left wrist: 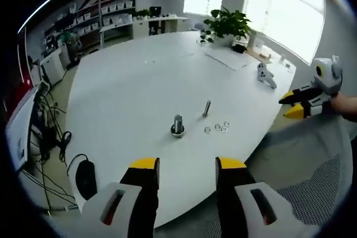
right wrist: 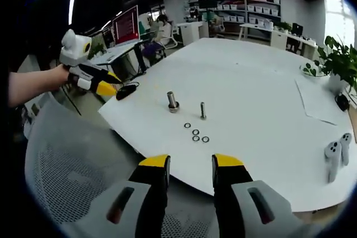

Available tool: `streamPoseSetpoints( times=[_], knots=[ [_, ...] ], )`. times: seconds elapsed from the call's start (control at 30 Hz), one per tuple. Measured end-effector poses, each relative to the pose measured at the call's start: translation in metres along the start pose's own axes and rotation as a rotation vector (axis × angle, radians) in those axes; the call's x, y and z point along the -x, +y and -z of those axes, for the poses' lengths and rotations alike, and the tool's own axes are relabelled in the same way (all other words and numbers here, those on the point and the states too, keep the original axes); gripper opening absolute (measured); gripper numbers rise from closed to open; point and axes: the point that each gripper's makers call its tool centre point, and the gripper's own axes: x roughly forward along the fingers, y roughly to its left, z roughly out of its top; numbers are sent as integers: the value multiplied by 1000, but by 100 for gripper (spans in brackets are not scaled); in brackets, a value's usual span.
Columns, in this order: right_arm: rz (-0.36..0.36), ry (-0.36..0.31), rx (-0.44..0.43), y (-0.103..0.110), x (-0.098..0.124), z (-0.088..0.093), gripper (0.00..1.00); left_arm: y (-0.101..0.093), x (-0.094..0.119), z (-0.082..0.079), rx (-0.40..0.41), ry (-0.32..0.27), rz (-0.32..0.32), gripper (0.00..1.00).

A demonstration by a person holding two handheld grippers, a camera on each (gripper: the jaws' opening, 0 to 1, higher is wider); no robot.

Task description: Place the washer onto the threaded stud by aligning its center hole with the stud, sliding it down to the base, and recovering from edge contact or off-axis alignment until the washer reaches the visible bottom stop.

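Observation:
On the white table (left wrist: 139, 82) a threaded stud (left wrist: 178, 125) stands upright on a round base, with a thinner bolt (left wrist: 207, 107) upright just beyond it. Several small washers (left wrist: 217, 127) lie flat beside them. My left gripper (left wrist: 187, 165) hovers open and empty off the table's near edge, well short of the stud. The right gripper view has the stud (right wrist: 173, 102), the bolt (right wrist: 203, 110) and the washers (right wrist: 196, 133) ahead of my right gripper (right wrist: 190, 163), which is open, empty and off the table edge. Each gripper appears in the other's view (left wrist: 293, 105) (right wrist: 105, 85).
A mesh chair back (right wrist: 67, 160) lies under my right gripper. A black mouse-like object (left wrist: 85, 178) sits at the table's edge. White hand controllers (right wrist: 333, 157), a sheet of paper (right wrist: 318, 101) and a potted plant (left wrist: 227, 25) occupy the far side.

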Motion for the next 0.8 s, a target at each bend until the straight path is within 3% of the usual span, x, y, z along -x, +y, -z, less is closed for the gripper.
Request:
streamPoseSetpoints(
  times=[0.07, 0.27, 0.4, 0.6, 0.8],
  knots=[
    [2, 20, -8, 0, -1, 4, 33, -5, 8, -2, 16, -28, 12, 39],
    [-8, 64, 2, 3, -3, 12, 34, 7, 16, 10, 47, -33, 30, 40],
    [0, 69, 4, 3, -3, 13, 35, 6, 20, 15, 18, -35, 29, 39],
    [11, 95, 1, 0, -3, 17, 37, -5, 24, 23, 54, -53, 70, 40],
    [16, 109, -2, -1, -3, 20, 37, -18, 29, 31, 28, -48, 82, 39]
  ],
)
